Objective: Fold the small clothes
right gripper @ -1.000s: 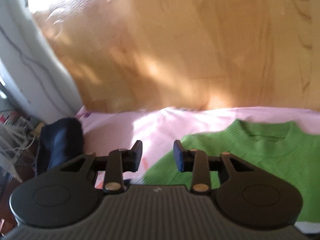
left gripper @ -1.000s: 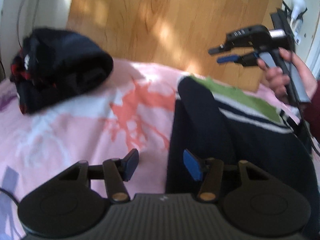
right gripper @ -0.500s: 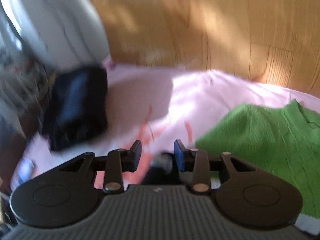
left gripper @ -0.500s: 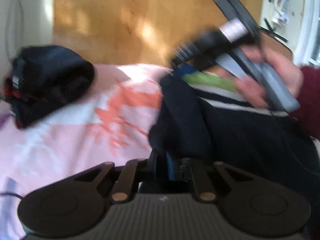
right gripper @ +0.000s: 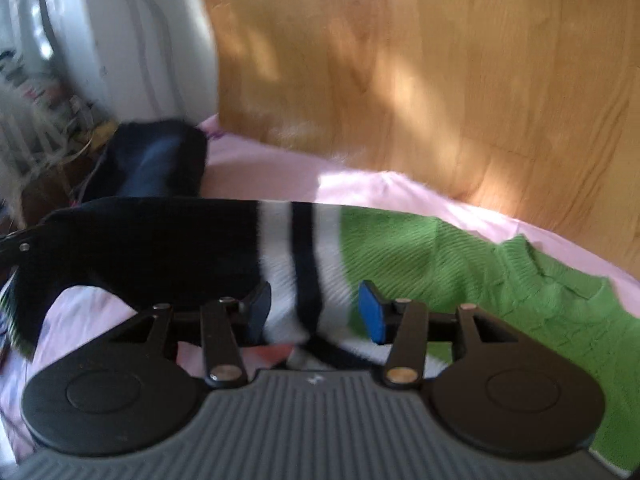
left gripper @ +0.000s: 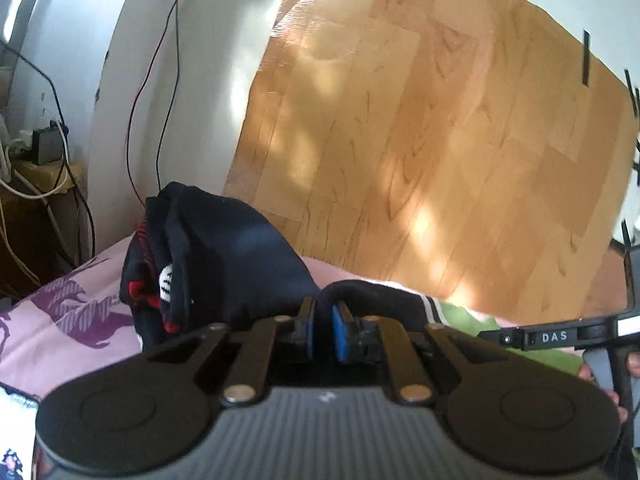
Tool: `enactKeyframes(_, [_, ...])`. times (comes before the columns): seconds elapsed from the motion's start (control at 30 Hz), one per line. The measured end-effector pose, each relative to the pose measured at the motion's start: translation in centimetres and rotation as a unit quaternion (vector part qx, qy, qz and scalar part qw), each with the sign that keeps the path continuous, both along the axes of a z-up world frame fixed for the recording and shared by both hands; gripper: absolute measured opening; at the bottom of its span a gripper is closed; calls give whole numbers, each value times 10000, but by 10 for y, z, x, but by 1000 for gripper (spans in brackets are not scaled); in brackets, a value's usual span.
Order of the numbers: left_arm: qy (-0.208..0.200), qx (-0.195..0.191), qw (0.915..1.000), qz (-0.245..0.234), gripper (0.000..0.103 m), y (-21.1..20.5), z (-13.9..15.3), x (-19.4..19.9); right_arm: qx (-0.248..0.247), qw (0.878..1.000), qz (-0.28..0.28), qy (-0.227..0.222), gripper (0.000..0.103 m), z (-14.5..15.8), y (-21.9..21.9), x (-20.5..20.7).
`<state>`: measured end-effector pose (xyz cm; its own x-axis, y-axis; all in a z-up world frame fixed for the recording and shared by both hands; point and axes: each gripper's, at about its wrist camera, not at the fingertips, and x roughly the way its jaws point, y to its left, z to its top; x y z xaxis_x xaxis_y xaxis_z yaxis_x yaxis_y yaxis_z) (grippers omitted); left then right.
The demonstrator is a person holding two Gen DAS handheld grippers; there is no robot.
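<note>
A green knit sweater (right gripper: pixel 460 264) with a navy, white-striped sleeve (right gripper: pixel 160 240) lies on the pink sheet (right gripper: pixel 380 188). My left gripper (left gripper: pixel 322 320) is shut on a fold of the navy sleeve (left gripper: pixel 372 292) and holds it raised off the sheet. In the right wrist view the sleeve stretches from the left edge across to the green body. My right gripper (right gripper: pixel 316 312) sits over the white stripes; its jaws are opening, and the striped cloth lies between the pads without being pinched. The right gripper's body (left gripper: pixel 560 336) and the hand holding it show at the right of the left wrist view.
A pile of dark folded clothes (left gripper: pixel 224 256) with red and white trim sits at the far left corner of the bed, also visible as the dark pile (right gripper: pixel 160 160). Beyond the bed edge is wooden floor (left gripper: pixel 440 140). Cables (left gripper: pixel 160 80) hang on the white wall at left.
My left gripper closed on the navy sleeve and rose with it. My right gripper swung left over the striped part of the sleeve and its jaws widened.
</note>
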<state>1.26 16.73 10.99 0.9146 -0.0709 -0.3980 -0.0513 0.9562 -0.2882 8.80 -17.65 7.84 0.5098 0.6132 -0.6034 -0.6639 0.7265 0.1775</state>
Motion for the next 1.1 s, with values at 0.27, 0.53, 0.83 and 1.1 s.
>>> enactKeyframes(0.27, [132, 133, 9997, 126, 10, -10, -12, 30, 353, 9837, -631, 1646, 51, -52, 14, 81])
enactKeyframes(0.53, [-91, 479, 9981, 375, 79, -24, -4, 1, 660, 9902, -104, 1229, 55, -41, 38, 72])
enactKeyframes(0.83, [444, 137, 9918, -1194, 81, -59, -13, -42, 525, 9867, -1502, 336, 58, -18, -184, 13])
enactKeyframes(1.1, [1408, -163, 9605, -2394, 75, -88, -43, -70, 647, 9758, -2054, 391, 58, -40, -305, -114])
